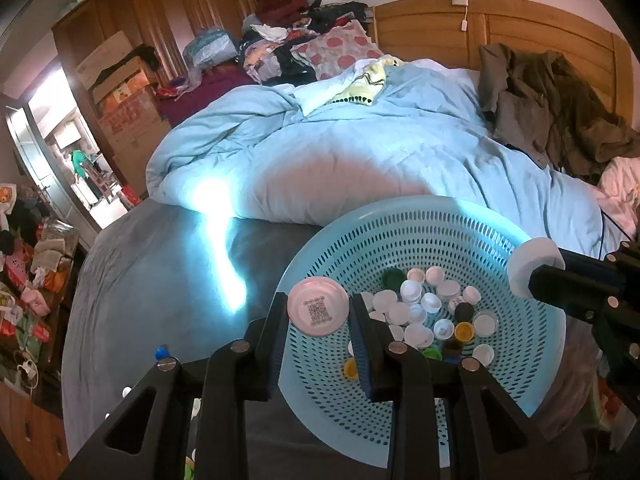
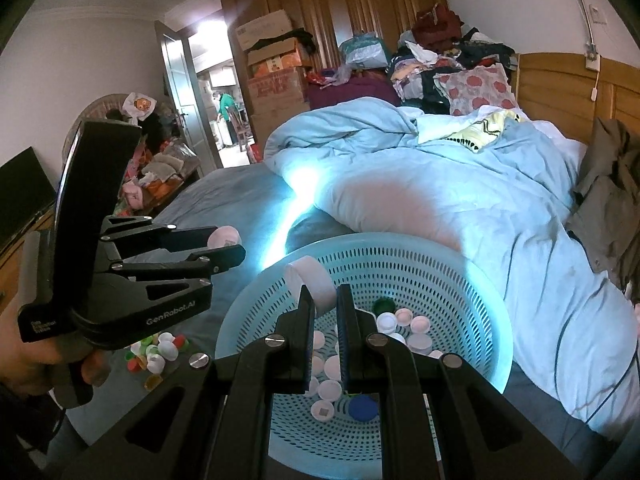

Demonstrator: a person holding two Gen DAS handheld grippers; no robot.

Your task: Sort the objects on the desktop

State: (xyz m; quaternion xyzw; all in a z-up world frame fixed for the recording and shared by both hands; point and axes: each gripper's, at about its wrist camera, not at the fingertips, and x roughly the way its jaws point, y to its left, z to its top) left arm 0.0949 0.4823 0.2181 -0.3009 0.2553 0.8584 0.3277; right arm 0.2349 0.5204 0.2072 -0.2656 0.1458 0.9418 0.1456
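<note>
The left gripper fills the bottom of its own view, its black frame cut off by the lower edge, and its two fingers are clamped on the rim of a pale pink bottle cap. The cap stands on edge with its flat face, printed with a QR code, turned toward the camera, at the near rim of a light blue perforated basket. The right gripper has its jaws drawn close together on a white cap, gripped by its side wall with the hollow side facing left, above the basket's middle. The basket sits on a grey bedsheet; its near wall is hidden behind the gripper frames. A rumpled light blue duvet lies beyond it. A heap of caps, mostly white, lies in the basket bottom, partly hidden by the fingers. A smaller cluster of coloured caps lies on the sheet left of the basket, partly covered by the left gripper.
</note>
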